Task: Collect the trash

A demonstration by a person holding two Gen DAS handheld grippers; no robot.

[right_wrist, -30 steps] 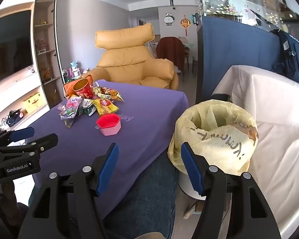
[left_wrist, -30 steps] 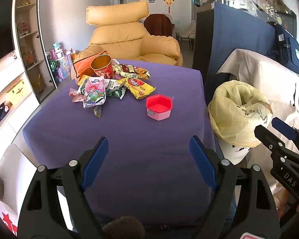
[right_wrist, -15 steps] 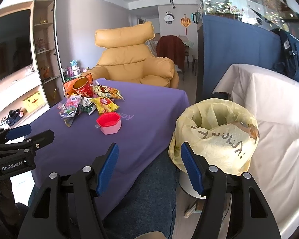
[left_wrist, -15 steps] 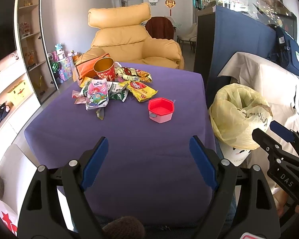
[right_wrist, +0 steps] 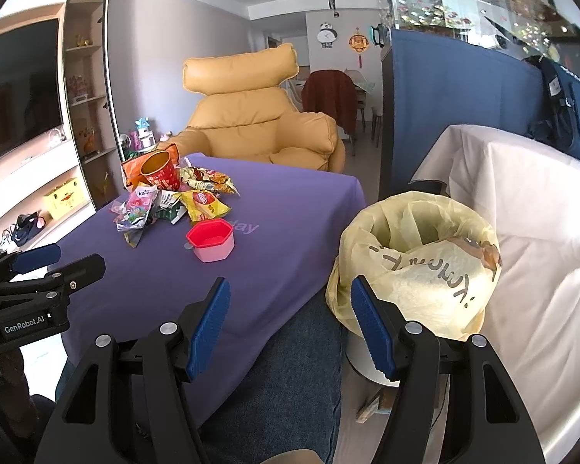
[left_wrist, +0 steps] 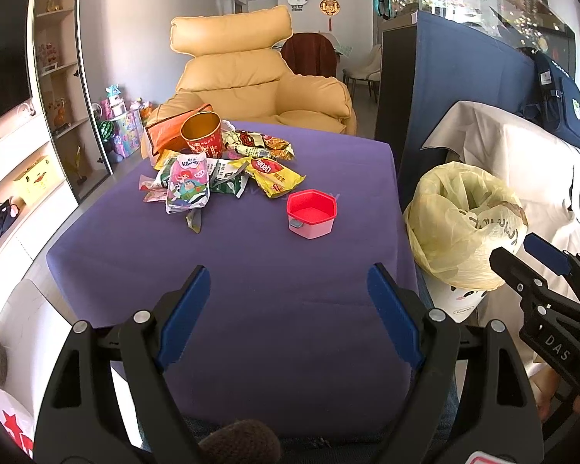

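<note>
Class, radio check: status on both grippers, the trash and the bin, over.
Left gripper open, empty, short of the wrapper pile. Right gripper open, empty, near the yellow-lined bin. Pink cup sits before the pile.

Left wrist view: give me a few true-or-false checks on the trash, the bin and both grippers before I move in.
1. The left gripper is open and holds nothing. True.
2. The pink hexagonal container sits inside the wrapper pile. False: it stands apart, nearer the gripper than the snack wrappers.
3. The yellow bin bag stands on the table. False: it lines a bin beside the purple table.
4. The red paper cup is at the far end of the pile. True.
5. The right gripper clamps a wrapper. False: it is open and empty.
</note>
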